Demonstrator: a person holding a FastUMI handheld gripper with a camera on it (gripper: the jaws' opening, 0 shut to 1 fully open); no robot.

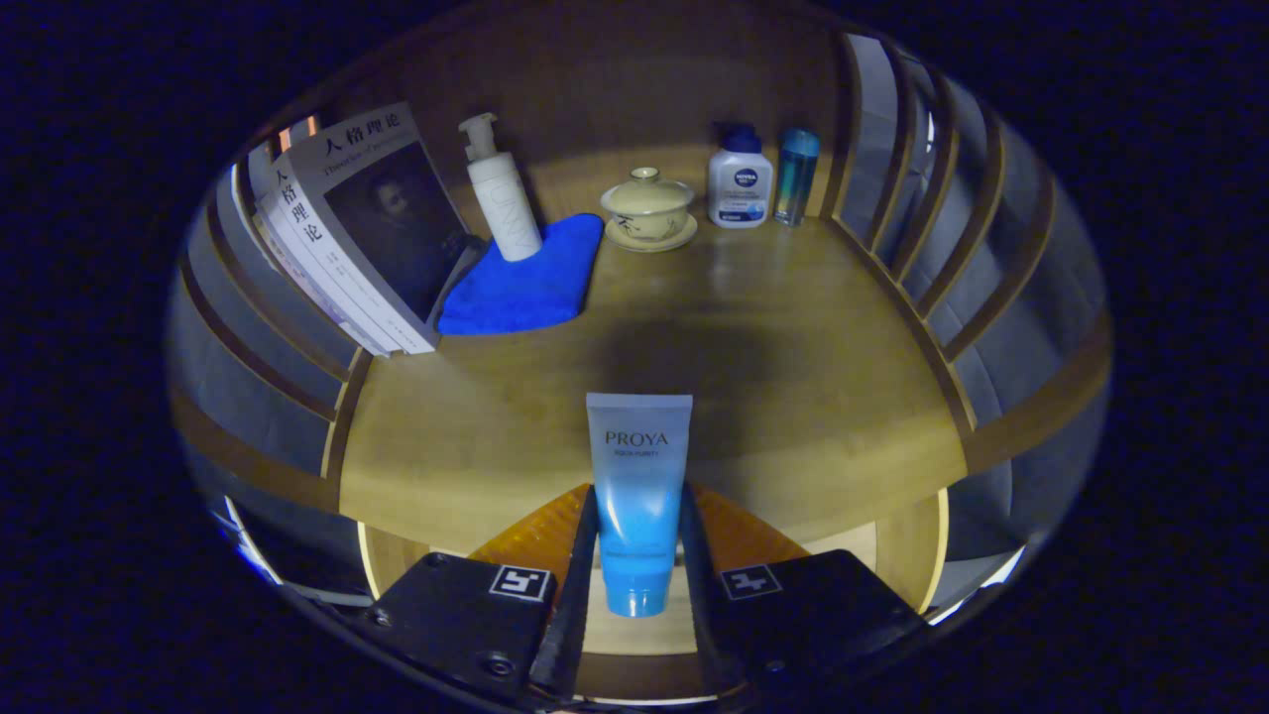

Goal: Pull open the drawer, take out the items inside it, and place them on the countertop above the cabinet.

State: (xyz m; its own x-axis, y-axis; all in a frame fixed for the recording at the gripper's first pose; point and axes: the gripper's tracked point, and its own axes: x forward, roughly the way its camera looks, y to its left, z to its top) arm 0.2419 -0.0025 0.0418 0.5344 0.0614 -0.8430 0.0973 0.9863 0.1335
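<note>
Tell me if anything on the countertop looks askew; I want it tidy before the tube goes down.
Only the books lean tilted against the left rail, and the blue cloth lies rumpled under the pump bottle. The tool is shut on the blue tube, held upright.

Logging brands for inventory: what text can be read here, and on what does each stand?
"PROYA": tube, clamped between the fingers of the gripper.
"NIVEA": white bottle with a blue cap.
"人格理论": book, on its cover and spine.
Pump bottle lettering and all smaller print: too faint to read.
</note>
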